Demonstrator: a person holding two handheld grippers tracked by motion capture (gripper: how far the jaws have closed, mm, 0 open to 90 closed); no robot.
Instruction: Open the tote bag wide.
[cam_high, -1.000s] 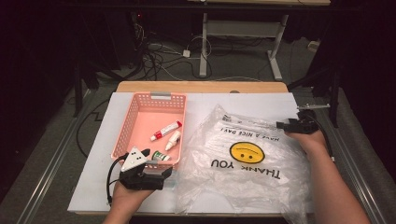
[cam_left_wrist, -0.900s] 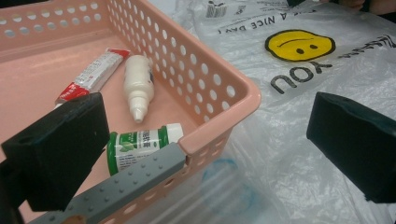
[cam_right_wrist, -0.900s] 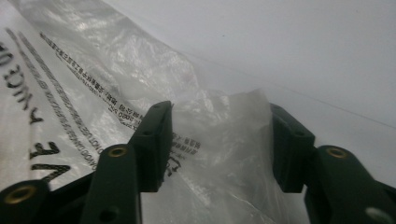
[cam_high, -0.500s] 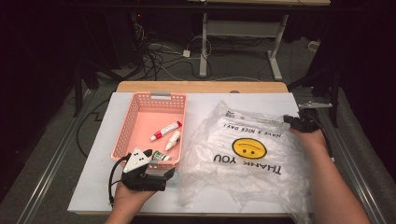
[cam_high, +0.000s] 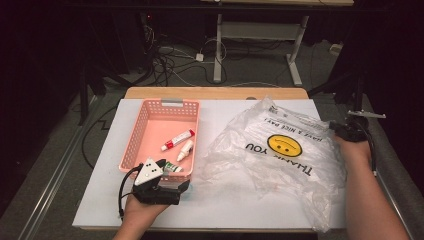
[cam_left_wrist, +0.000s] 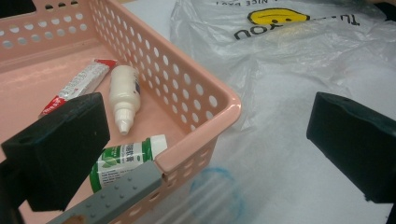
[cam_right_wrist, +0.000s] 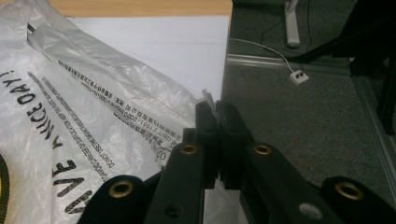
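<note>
The bag (cam_high: 280, 155) is thin, clear, crinkled plastic, printed with a yellow smiley face and black lettering — "THANK YOU", "HAVE A NICE DAY!". It lies spread over the right half of the tabletop (cam_high: 225, 112), just beside the pink basket (cam_high: 131, 145). The right gripper (cam_right_wrist: 215, 112) has its jaws fully closed on the bag's edge at the tabletop's right border — a pinch of film shows between them. The left gripper (cam_high: 167, 167) rests at the basket's near corner, jaws wide apart, gripping nothing.
</note>
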